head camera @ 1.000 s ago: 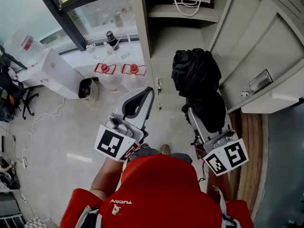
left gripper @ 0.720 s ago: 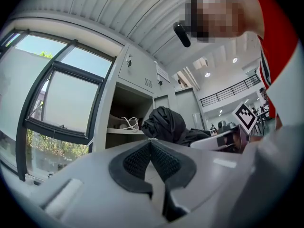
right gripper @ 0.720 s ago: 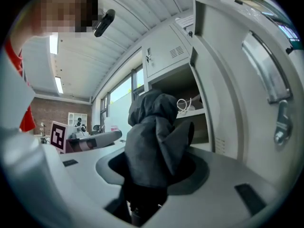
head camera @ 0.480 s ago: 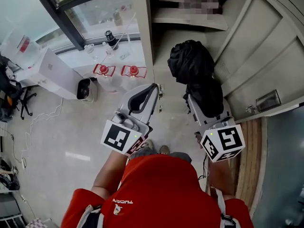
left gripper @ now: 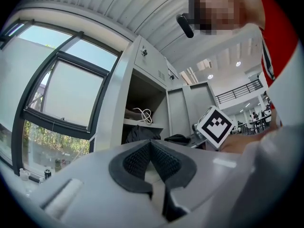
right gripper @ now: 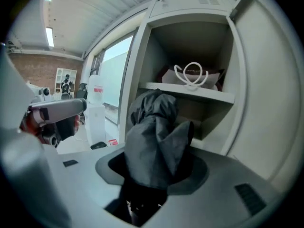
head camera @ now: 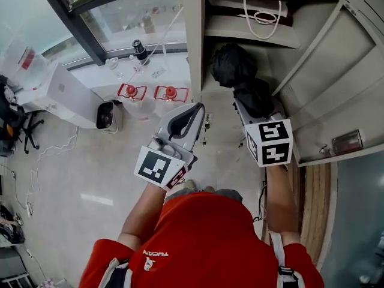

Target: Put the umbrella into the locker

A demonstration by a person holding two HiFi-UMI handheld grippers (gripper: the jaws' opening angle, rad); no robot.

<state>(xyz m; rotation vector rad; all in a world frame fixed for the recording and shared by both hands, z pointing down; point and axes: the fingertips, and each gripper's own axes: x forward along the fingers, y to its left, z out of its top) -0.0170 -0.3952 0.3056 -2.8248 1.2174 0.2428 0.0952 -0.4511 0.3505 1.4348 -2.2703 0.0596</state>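
Status: task partly done.

The right tool (head camera: 251, 101) is clenched on the black folded umbrella (head camera: 235, 69). In the right gripper view the fabric fills the gap between the jaws and bunches out ahead of them. The left tool (head camera: 191, 114) is shut on itself with nothing in it, and hangs beside the locker's (head camera: 193, 47) left wall, taking no part in the carry.

The locker door (head camera: 336, 83) stands open. The umbrella is held off any surface at the mouth of the compartment below the shelf (head camera: 255, 38). A bag with white cord handles (head camera: 262, 12) lies on that shelf. Whether the umbrella's far end has crossed the threshold cannot be told.

Done: the umbrella is gripped and at the opening. Outstanding: push it inside, set it down, let go and draw the tool out.
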